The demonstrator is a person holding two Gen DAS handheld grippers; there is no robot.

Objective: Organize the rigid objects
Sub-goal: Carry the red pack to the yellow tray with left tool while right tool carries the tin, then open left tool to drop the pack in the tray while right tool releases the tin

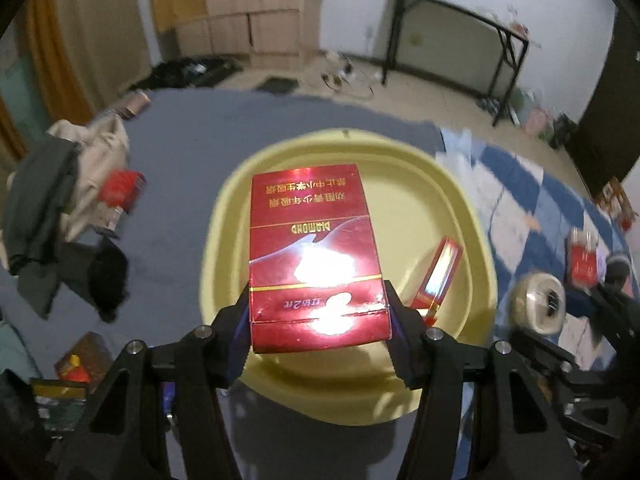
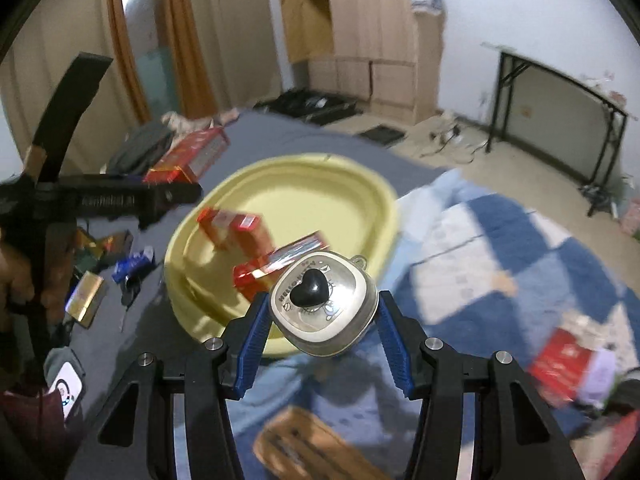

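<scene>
Left claw (image 1: 318, 312) pinching red pack (image 1: 314, 256) above yellow basin (image 1: 472, 240); right claw (image 2: 322, 316) pinching silver tin (image 2: 324, 304).

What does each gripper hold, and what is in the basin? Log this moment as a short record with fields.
left gripper: shut on the red cigarette pack, held above the basin
right gripper: shut on the silver case with a black heart on its lid, at the basin's near edge
yellow basin: on the grey bedcover; one small red box leans inside it
still outside: another red box beside the heap of clothes
blur: both views smeared
</scene>
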